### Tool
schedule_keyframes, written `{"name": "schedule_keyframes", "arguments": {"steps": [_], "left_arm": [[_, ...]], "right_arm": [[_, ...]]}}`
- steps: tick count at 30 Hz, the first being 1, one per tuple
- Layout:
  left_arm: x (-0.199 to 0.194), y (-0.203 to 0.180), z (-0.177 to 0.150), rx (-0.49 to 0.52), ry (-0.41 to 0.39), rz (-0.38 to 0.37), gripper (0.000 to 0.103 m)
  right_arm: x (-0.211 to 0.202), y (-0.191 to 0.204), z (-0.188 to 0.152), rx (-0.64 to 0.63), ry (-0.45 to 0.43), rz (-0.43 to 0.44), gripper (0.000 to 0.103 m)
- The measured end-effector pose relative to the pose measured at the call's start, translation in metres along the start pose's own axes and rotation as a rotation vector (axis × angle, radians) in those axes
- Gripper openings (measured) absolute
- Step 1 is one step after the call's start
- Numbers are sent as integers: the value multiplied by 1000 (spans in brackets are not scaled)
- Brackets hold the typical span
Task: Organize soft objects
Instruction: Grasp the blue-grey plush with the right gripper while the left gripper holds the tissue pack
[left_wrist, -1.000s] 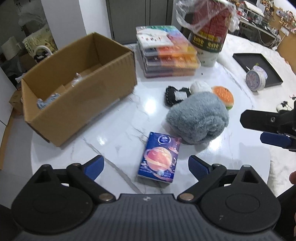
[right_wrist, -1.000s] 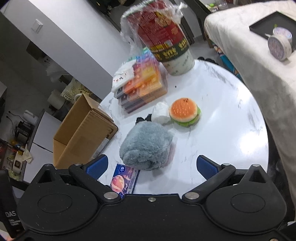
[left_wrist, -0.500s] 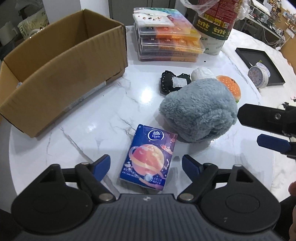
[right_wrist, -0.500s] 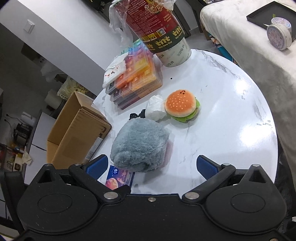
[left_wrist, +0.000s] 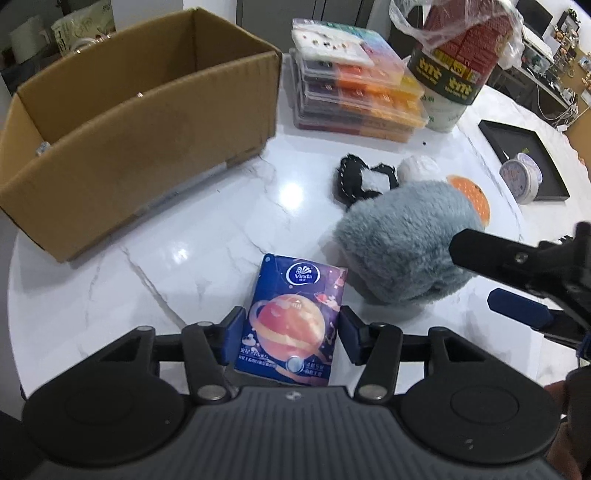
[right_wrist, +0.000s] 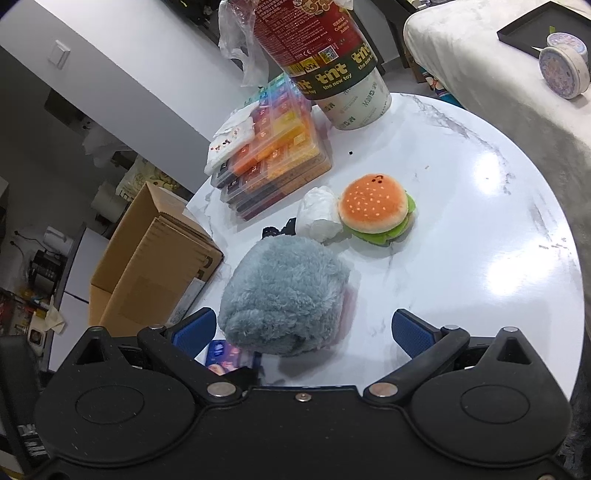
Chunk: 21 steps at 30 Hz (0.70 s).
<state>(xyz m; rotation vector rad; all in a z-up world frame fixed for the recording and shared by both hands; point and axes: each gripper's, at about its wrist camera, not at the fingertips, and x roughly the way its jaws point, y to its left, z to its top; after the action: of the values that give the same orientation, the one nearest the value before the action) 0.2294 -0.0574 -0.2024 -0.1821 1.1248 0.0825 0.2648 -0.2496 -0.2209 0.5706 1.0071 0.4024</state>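
Left gripper (left_wrist: 291, 334) jaws just closing on tissue pack (left_wrist: 293, 314) — blue pads at both its long edges, pack flat on marble table (left_wrist: 110, 295). Right gripper (right_wrist: 303, 330) wide open, holding nothing — grey plush (right_wrist: 284, 295) between its fingers, untouched. Burger plush (right_wrist: 376, 208) beyond; cardboard box (left_wrist: 140, 136) ahead-left of left gripper.

We see both views evenly lit from above. Ahead of the left hand-held gripper (left_wrist: 291, 334), white glare patches sit on the glossy desk (left_wrist: 192, 258); larger blown-out patches lie ahead and right of the right hand-held gripper (right_wrist: 303, 332). Shadows are soft and short, one beneath the grey plush (right_wrist: 284, 295) just ahead of the right hand-held gripper. Both views bend strongly at the edges, curving the desk rim and the box (left_wrist: 147, 122), and the corners go black. The far background is soft, slightly smeared. The dark hand-held gripper bodies show little detail.
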Motion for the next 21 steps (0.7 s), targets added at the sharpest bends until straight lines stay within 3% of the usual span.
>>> {"name": "schedule_keyframes", "arguments": {"steps": [13,17,21], "left_arm": [[-18,23,4,-34,-36,-11,53],[-21,27,4,-39,-39,-8,53],[-28,31,1,-41,-50,-10,53]], "right_arm": [[15,8,-1,18,-63,1,100],[20,10,-6,15,-43,22,70],[14,25,-13,-65,-25,-13,60]]}}
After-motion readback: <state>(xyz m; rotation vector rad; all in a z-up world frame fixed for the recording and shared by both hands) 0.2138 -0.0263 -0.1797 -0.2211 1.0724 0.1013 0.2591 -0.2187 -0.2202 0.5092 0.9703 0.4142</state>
